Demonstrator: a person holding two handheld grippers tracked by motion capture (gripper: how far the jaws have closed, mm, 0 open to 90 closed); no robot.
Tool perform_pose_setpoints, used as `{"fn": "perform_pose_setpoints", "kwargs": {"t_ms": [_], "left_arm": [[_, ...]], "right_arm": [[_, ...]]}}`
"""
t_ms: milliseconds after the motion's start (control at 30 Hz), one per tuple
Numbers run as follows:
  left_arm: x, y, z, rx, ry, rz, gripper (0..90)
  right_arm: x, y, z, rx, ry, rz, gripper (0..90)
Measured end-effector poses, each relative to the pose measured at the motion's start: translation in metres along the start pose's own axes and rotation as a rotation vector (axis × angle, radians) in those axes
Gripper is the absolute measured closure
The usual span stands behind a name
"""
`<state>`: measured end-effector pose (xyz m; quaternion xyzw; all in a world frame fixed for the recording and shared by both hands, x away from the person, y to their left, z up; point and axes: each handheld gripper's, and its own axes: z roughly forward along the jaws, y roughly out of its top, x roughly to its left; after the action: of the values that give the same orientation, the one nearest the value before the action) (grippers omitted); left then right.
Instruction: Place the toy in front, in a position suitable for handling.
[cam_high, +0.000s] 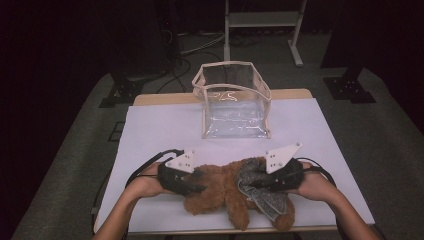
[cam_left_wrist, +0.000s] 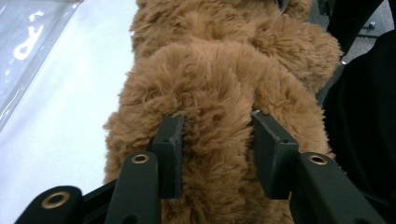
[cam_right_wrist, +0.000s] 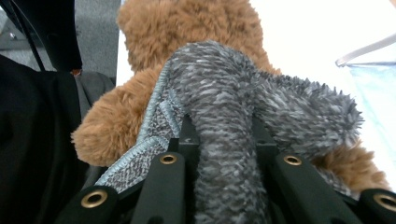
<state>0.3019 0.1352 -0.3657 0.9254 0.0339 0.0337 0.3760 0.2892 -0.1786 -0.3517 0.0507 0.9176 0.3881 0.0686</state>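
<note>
Brown fluffy plush teddy bear (cam_high: 220, 192) in a grey knitted fuzzy garment (cam_high: 255, 182) lies at the near edge of the white counter (cam_high: 160, 130). Left claw (cam_left_wrist: 215, 140) pinches a brown limb; right claw (cam_right_wrist: 223, 140) pinches a grey sleeve. Clear plastic bag with beige trim (cam_high: 234, 100) stands well behind.

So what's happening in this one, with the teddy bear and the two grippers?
A person at a table holds a gripper in each hand, both clamped on a brown teddy bear lying near the front edge. The left gripper pinches a fold of the bear's brown fur. The right gripper pinches a fold of the grey knitted garment on the bear. A clear plastic bag with a pale trim stands open further back on the white table, apart from the bear.
</note>
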Motion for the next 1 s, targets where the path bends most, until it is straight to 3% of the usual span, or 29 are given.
{"fn": "perform_pose_setpoints", "kwargs": {"t_ms": [67, 200, 400, 533, 800, 1000], "left_arm": [[-0.003, 0.003, 0.005, -0.005, -0.003, 0.024, 58.5], [-0.004, 0.009, 0.013, -0.022, -0.014, 0.031, 58.8], [-0.01, 0.023, 0.026, -0.017, -0.038, 0.084, 59.0], [-0.013, 0.028, 0.028, -0.014, -0.032, 0.107, 58.9], [-0.013, 0.024, 0.004, -0.036, 0.009, 0.081, 52.1], [-0.008, 0.018, -0.002, -0.054, -0.012, 0.054, 50.6]], "right_arm": [[0.0, 0.003, -0.005, 0.008, -0.008, -0.008, 72.7], [-0.005, 0.01, -0.01, 0.005, -0.03, -0.021, 72.6], [-0.015, 0.015, -0.004, -0.005, -0.022, -0.022, 72.6], [-0.015, 0.005, -0.002, 0.01, -0.014, 0.017, 72.7], [-0.005, -0.014, 0.002, -0.021, -0.018, 0.048, 73.6], [0.0, -0.013, 0.002, -0.015, -0.023, 0.036, 73.7]]}}
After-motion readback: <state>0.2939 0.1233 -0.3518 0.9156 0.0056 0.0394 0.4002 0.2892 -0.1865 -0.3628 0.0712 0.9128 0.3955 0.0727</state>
